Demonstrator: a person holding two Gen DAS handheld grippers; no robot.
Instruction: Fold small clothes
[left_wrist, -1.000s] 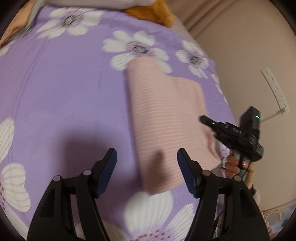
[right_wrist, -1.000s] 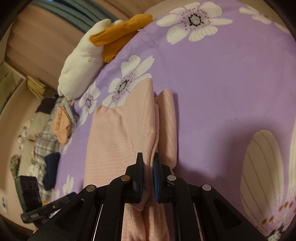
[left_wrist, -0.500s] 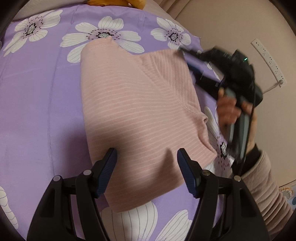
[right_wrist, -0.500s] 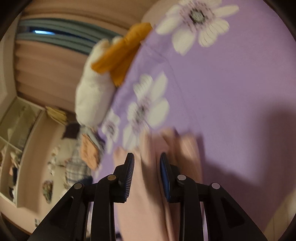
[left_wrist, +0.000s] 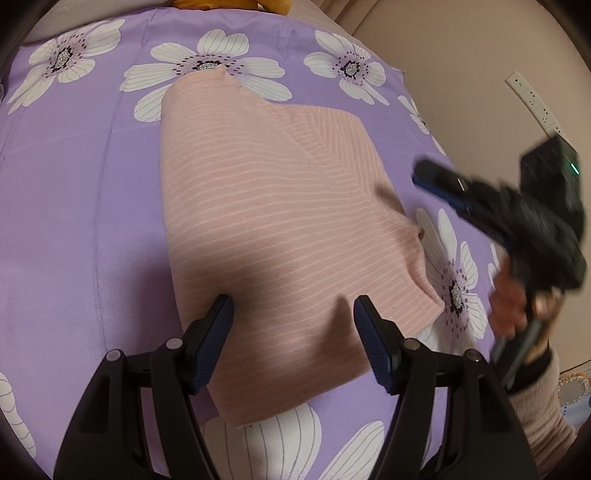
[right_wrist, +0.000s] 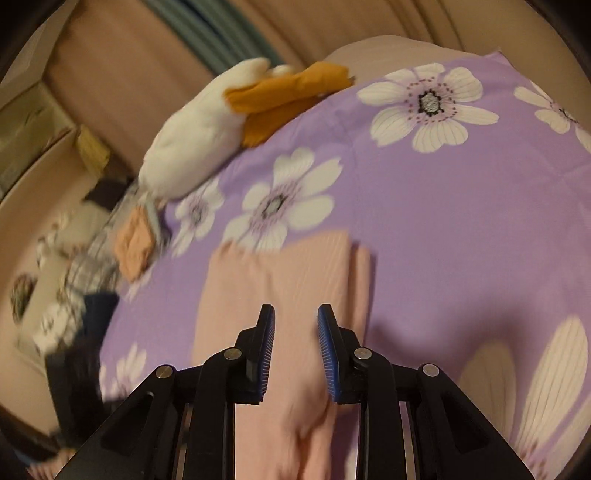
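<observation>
A pink striped garment (left_wrist: 273, 229) lies folded flat on the purple flowered bedsheet (left_wrist: 81, 206). My left gripper (left_wrist: 293, 325) is open and empty, hovering over the garment's near end. My right gripper (right_wrist: 295, 332) is open with a narrow gap and holds nothing; it hovers above the same pink garment (right_wrist: 280, 280). In the left wrist view the right gripper (left_wrist: 436, 181) shows at the right, lifted off the cloth and held by a hand (left_wrist: 513, 302).
A white and orange plush toy (right_wrist: 207, 133) lies at the bed's far edge. A pile of other clothes (right_wrist: 96, 258) sits off the bed's left side. A power strip (left_wrist: 535, 103) hangs on the beige wall at right.
The right gripper let go of the garment's fold, opened, and lifted away to the right. The left gripper moved forward over the garment, staying open.
</observation>
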